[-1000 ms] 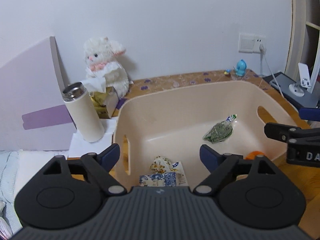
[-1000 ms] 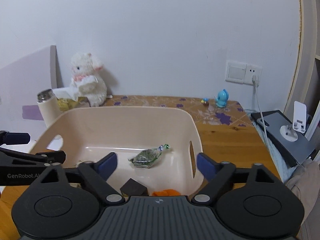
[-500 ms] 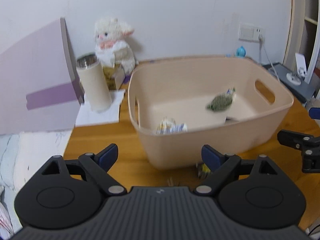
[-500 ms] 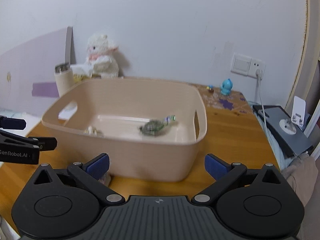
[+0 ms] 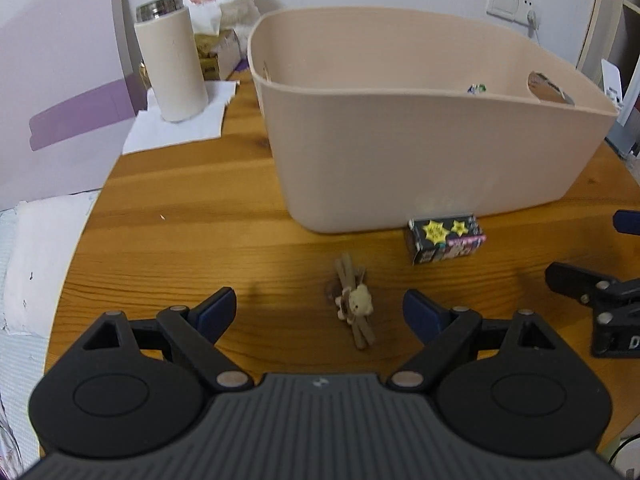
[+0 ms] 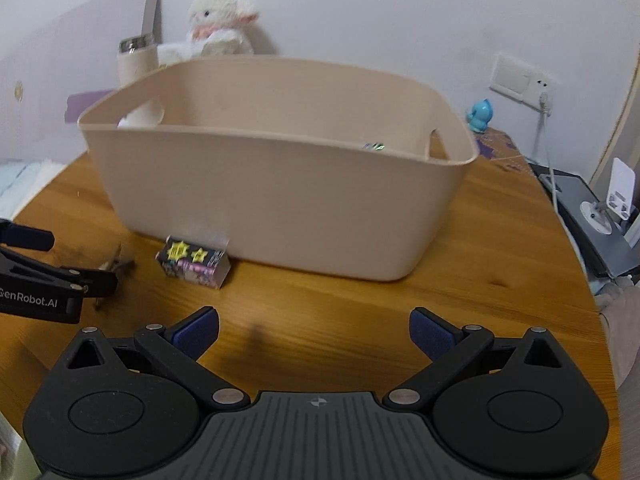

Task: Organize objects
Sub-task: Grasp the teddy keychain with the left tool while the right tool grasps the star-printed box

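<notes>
Resting on grained wood table (image 5: pixel 168 216): smooth beige tub (image 5: pixel 420 152) (rounded corners), boxy carton (image 5: pixel 446 239).

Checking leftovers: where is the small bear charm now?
In the left wrist view, the bear charm lies on the table, between the open left gripper fingers, before the basket.

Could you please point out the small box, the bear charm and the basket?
small box (image 5: pixel 446 240), left wrist view, on its starred top face.
bear charm (image 5: pixel 360 303), left wrist view, on the bear's head.
basket (image 6: pixel 280 200), right wrist view, on its near wall.
</notes>
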The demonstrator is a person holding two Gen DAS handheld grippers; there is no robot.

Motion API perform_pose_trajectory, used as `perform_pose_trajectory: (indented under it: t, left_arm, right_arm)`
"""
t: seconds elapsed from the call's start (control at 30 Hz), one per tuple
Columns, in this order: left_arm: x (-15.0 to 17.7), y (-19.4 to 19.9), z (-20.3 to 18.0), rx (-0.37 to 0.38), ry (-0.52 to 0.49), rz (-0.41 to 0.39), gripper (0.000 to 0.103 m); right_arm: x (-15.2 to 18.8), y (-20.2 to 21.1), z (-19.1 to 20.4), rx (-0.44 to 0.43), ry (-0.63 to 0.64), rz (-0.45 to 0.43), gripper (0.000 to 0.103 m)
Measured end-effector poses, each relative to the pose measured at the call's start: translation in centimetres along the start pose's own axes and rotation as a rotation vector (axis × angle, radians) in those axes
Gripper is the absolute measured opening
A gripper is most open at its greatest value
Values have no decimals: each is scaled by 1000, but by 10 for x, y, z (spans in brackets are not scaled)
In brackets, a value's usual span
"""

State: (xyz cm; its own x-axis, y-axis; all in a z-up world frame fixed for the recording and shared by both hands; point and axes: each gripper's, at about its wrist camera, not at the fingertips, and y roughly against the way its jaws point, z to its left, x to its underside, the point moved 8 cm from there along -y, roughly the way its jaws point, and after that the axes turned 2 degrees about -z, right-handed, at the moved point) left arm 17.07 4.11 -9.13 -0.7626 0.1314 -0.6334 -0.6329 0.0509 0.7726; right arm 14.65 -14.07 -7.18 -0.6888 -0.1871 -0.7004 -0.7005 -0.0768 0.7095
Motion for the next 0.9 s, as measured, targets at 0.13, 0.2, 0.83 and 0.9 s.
perform_pose_trajectory:
  t: [0.13,0.2,0.83,0.9]
  left_arm:
    - [5,-8,2,3,-8,13,89]
    - [6,-12,3,11,-6,22,84]
    - [-7,-19,4,106,4,2,13]
    - [-8,-20,5,108,8,-1,13]
  right_arm:
    - [6,-11,12,-15,11,23,103]
    - [8,-16,19,-15,27,28,103]
    - [0,-46,60,-65,32,19,103]
    - [-3,-48,64,-76,8,12,103]
